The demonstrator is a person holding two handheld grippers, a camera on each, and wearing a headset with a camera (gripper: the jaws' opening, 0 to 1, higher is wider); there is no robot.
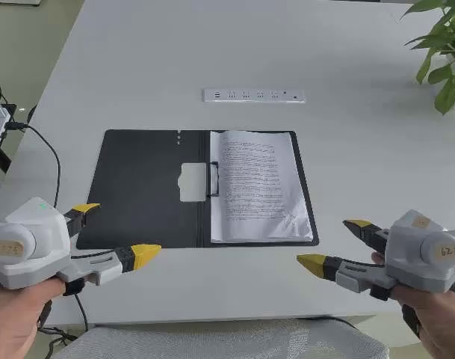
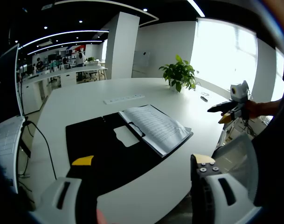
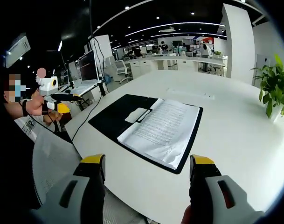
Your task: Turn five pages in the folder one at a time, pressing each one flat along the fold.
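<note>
Black folder (image 1: pixel 145 187) lies open on the white table (image 1: pixel 212 45), its pages (image 1: pixel 257 183) all stacked on the right half, so probably none is turned yet. Left gripper (image 1: pixel 116 231) and right gripper (image 1: pixel 335 242) hover near its front edge, jaws wide apart, holding nothing.

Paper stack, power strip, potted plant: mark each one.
paper stack (image 1: pixel 253 183): head view, middle of the top page.
power strip (image 1: pixel 254 96): head view, centre of its top face.
potted plant (image 2: pixel 179 74): left gripper view, its leaves.

open office, white table (image 1: pixel 212 52), bright windows (image 2: pixel 223 56), ceiling strip lights (image 3: pixel 179 29).
</note>
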